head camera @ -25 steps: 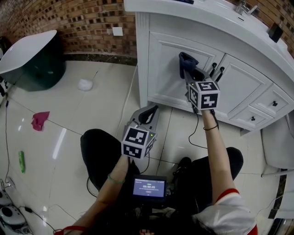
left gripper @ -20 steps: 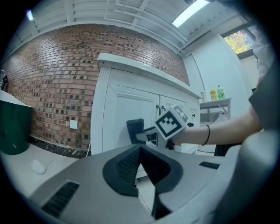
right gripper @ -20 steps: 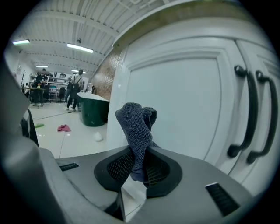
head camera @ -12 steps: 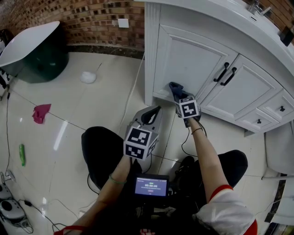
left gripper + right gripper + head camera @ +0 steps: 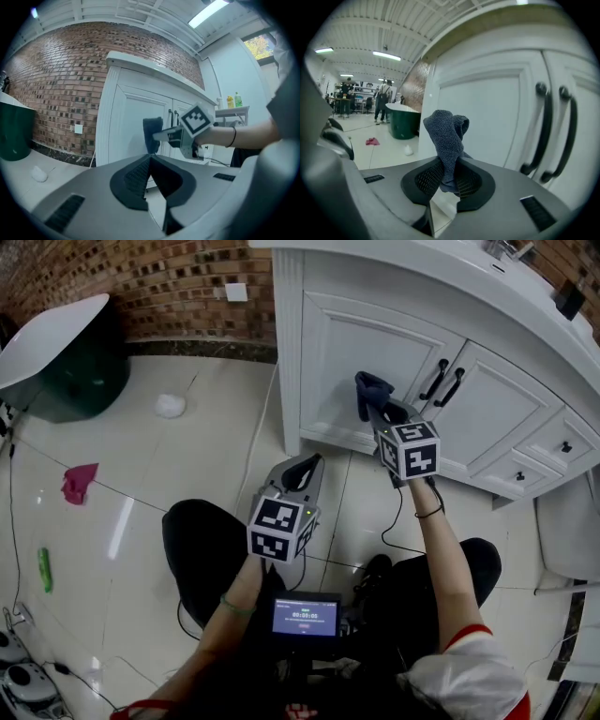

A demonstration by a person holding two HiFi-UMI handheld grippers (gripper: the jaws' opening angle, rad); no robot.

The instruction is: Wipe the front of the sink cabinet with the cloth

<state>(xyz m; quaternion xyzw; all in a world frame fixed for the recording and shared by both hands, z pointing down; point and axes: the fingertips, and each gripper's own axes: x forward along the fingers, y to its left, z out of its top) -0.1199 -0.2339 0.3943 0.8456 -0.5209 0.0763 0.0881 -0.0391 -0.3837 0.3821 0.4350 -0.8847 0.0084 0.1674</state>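
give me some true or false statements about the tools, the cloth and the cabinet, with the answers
1. The right tool grips a dark grey-blue cloth. True.
2. The left tool holds a second cloth. False: its jaws are shut with nothing between them.
3. The cloth is held up in front of the left cabinet door, to the left of the black handles. True.
4. That cabinet door stands open. False: it is shut.
5. A pink rag lies on the floor. True.
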